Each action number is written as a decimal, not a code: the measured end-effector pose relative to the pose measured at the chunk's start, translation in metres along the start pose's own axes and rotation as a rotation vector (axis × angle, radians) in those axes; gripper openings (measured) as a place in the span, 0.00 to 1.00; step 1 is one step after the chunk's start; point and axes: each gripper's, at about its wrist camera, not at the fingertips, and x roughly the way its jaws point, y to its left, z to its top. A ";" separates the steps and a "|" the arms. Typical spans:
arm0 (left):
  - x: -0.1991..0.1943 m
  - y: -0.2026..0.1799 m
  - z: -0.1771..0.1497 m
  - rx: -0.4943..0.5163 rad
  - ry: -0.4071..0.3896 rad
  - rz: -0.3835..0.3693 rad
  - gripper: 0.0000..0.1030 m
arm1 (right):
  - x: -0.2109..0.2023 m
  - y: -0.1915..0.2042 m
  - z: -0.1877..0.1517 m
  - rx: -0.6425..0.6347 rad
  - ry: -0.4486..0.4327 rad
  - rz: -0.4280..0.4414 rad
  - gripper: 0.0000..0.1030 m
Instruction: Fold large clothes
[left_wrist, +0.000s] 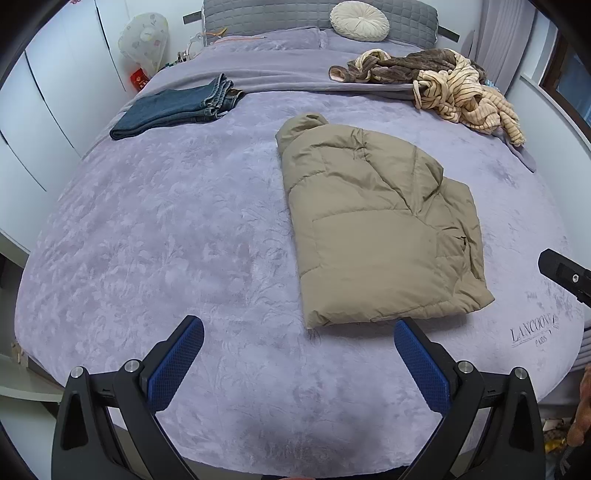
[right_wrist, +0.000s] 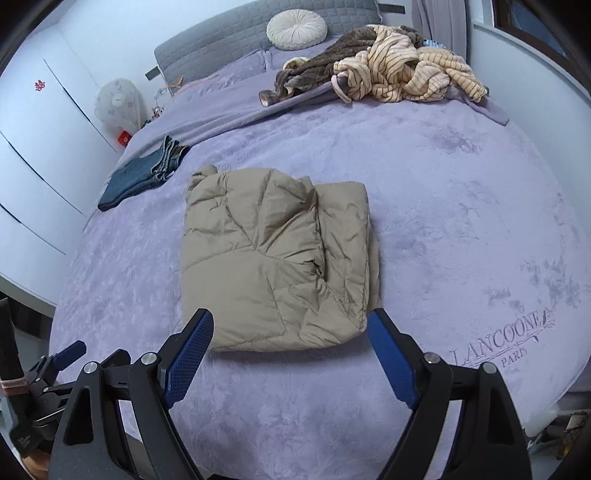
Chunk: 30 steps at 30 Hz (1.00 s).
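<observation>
Jacket (right_wrist: 273, 258) folded on bed (right_wrist: 443, 221) | left claw (left_wrist: 299, 332), right claw (right_wrist: 290, 325) released, empty | radiator (left_wrist: 585, 354) left view only

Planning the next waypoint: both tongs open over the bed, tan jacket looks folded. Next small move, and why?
Probably reach the right tongs toward the near hem of the tan puffer jacket to move it aside. It lies compactly folded, both tongs are open and empty, jeans are already folded, and a striped heap waits unfolded.

"LANCOONE PARIS" on bedspread (right_wrist: 461, 192)

Matt quilted-cloth jacket (right_wrist: 273, 258) lies on plush, fuzzy blanket (right_wrist: 443, 206); denim jeans (left_wrist: 177, 107) beside.
</observation>
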 end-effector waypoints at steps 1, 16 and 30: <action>0.000 0.000 0.000 -0.001 0.000 0.002 1.00 | -0.001 0.002 0.000 -0.014 -0.015 -0.011 1.00; -0.012 0.000 0.012 -0.024 -0.038 0.058 1.00 | -0.016 0.010 0.019 -0.051 -0.036 -0.107 1.00; -0.056 -0.003 0.035 -0.042 -0.151 0.059 1.00 | -0.036 0.022 0.034 -0.117 -0.088 -0.124 1.00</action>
